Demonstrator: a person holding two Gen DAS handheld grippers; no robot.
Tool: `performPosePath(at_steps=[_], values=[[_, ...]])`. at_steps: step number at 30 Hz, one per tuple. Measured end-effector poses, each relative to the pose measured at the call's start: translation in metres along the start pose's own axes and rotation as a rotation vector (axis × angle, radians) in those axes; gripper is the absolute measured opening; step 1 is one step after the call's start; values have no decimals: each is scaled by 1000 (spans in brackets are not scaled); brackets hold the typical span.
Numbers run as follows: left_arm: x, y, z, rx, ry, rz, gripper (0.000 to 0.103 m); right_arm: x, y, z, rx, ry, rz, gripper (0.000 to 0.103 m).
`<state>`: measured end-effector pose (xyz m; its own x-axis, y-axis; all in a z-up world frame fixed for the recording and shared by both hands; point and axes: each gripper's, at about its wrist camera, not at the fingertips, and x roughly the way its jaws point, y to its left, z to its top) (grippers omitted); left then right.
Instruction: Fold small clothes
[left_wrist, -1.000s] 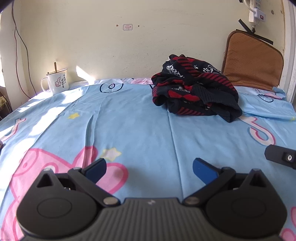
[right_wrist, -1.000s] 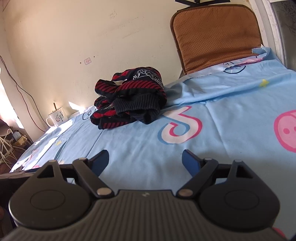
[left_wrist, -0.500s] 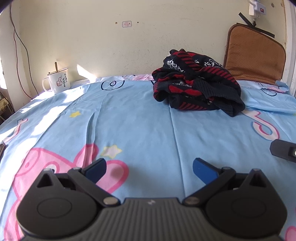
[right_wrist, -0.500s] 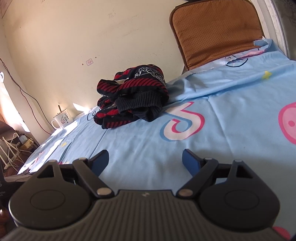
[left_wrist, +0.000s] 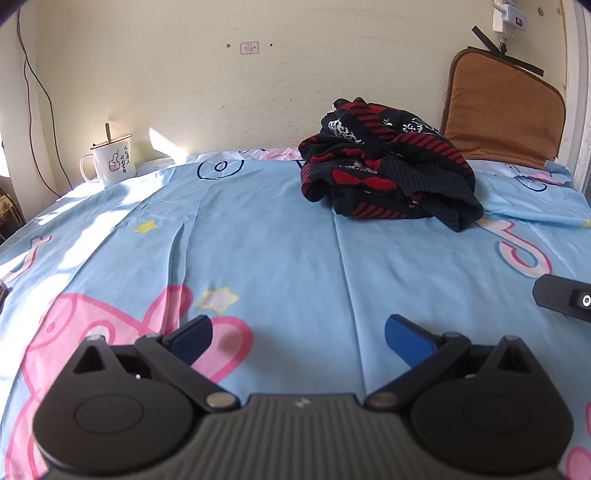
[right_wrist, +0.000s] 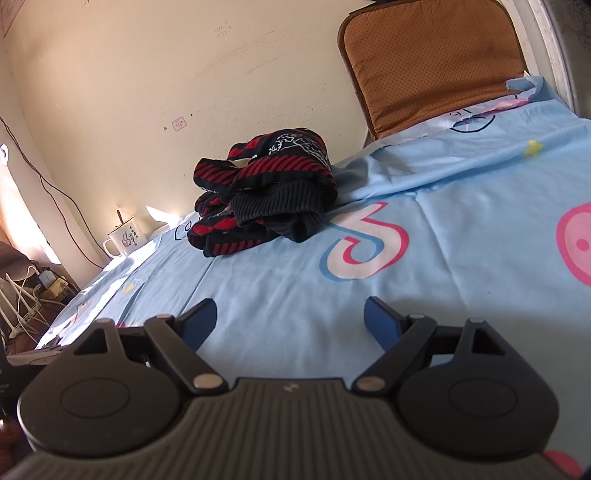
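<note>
Left gripper (left_wrist: 297, 334) low in the frame, blue fingers spread wide, holding nothing, over the light blue bedsheet (left_wrist: 280, 251). Right gripper (right_wrist: 290, 315) likewise wide and empty, low in its own view above the same sheet. Crumpled black-and-red knit garment (left_wrist: 388, 173) in the upper right of centre in the left view, upper middle in the right view (right_wrist: 264, 195), well apart from both tools. White mug (left_wrist: 110, 162) at upper left by the wall. Brown cushion (left_wrist: 506, 110) propped at upper right, behind the garment.
</note>
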<state>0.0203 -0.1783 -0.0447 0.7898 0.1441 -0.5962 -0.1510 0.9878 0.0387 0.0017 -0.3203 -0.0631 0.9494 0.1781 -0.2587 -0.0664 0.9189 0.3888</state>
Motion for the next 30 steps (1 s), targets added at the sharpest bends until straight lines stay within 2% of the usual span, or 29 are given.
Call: performPosePath(at_steps=[24, 30], values=[[-1, -1, 1, 14, 2, -12, 103, 0, -2, 0, 8, 0, 11, 89], [-5, -1, 1, 44, -14, 39, 103, 0, -2, 0, 11, 0, 13, 89]])
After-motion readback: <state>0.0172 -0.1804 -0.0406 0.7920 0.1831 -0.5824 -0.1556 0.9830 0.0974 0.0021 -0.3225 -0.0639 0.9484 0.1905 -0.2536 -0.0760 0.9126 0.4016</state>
